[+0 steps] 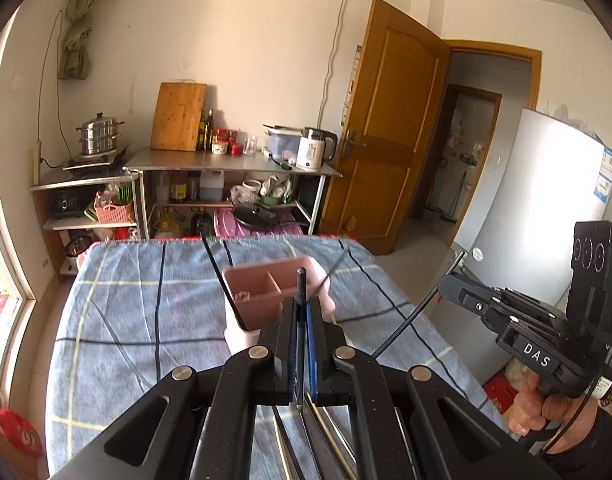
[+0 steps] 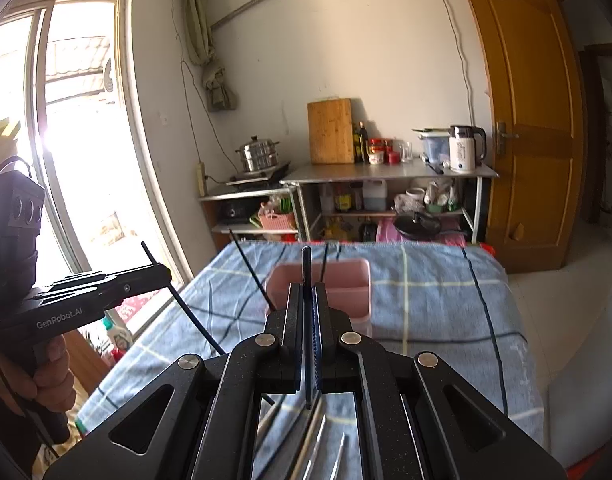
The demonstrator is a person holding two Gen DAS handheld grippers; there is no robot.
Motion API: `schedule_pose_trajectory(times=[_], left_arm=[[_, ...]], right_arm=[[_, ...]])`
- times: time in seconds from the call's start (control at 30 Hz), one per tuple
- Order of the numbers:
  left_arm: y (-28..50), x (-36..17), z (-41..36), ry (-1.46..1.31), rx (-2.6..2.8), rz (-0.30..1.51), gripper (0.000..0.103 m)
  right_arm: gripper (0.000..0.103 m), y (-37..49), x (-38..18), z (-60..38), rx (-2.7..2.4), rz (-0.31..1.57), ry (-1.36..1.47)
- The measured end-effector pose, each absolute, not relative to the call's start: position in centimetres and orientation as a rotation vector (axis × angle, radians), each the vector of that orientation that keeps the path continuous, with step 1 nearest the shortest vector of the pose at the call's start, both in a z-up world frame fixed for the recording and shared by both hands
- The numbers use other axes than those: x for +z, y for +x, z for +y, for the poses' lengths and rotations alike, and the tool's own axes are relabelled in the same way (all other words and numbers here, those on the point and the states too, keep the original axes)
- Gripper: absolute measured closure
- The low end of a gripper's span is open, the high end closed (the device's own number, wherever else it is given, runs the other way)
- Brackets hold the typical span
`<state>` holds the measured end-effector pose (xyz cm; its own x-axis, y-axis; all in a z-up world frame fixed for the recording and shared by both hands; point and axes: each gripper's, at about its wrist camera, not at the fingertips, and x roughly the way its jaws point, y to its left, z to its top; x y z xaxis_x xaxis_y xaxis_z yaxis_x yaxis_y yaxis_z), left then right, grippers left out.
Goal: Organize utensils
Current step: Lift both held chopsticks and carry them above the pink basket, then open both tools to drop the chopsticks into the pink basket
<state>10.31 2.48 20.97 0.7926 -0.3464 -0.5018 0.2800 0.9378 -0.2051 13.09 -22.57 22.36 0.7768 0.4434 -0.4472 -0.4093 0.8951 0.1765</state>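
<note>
A pink divided utensil holder stands on the blue plaid cloth; it also shows in the right wrist view. A black chopstick leans in its left compartment. My left gripper is shut on a black chopstick and holds it above the holder's near edge. My right gripper is shut on another black chopstick, just in front of the holder. Several more utensils lie on the cloth under the grippers. Each gripper shows in the other's view, the right one and the left one.
The cloth-covered table ends at its far edge before metal shelves with a kettle, cutting board and pots. A wooden door is at the right, a fridge beside it, a window at the left.
</note>
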Motion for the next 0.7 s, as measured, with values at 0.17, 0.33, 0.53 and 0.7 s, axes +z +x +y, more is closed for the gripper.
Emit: schedule_pose_trajectory(times=[0.17,0.33,0.53,0.7], left_arm=[[12.1,23.0,3.2,-0.129,-0.322,0.525,0.099],[13.9,24.9,3.8,-0.128,-0.308,0.492,0.099],[16.0,26.2,3.9,-0.124,-0.296,0.467,0.099],[18.0,25.0,3.7,-0.118,-0.286,0.482,0.099]], right_arm=[[0.099,14.8,23.8,-21.9,0.468,0.46,0.075],[0.099,16.7,25.3,-21.1,0.476,0.419,0.087],[0.099,18.5,26.2,-20.3,0.483,0.387,0.096],[0.099,20.0,25.6,-19.7,0.482,0.384,0.093]])
